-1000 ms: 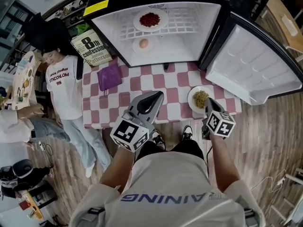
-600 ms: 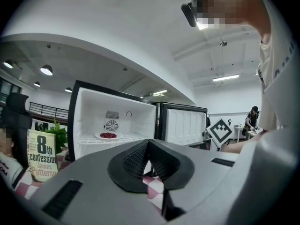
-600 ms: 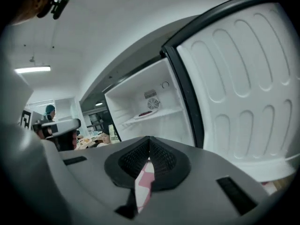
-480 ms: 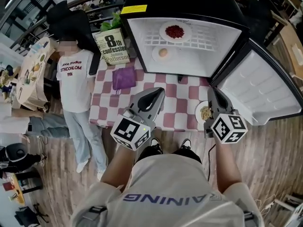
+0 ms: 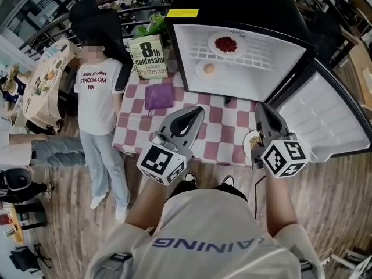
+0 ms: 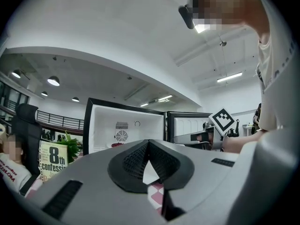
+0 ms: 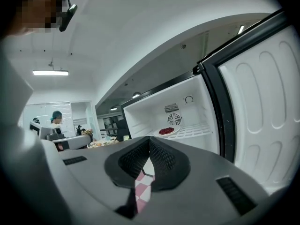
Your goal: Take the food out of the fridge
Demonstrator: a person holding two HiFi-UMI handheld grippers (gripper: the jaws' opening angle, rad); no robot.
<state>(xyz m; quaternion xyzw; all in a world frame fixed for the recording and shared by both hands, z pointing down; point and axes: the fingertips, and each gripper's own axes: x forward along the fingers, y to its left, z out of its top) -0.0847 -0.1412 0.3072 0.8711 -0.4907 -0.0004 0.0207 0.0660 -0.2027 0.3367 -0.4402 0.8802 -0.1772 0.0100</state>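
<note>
Surface [image 5: 221, 141] under a pink-and-white checked cloth, standing on a wooden floor [image 5: 75, 225]. On it: an open fridge [image 5: 273, 68] at the far side, a book [image 5: 148, 57] standing left of the fridge, a purple pouch [image 5: 158, 96] lying flat before the book, and a plate of food [image 5: 251, 140] near the front right edge. In the fridge, a wire shelf [image 5: 256, 48] carries a plate of red food [image 5: 226, 45]; a plate with a pale round item [image 5: 208, 69] rests on the compartment floor below.

The fridge [image 5: 273, 77] stands open, its door [image 5: 325, 121] swung to the right. A plate with red food [image 5: 226, 45] lies far on the wire shelf. A plate with a pale round piece [image 5: 208, 69] lies nearer, lower left. A third plate [image 5: 251, 139], with yellowish food, lies outside, near right, partly hidden.
</note>
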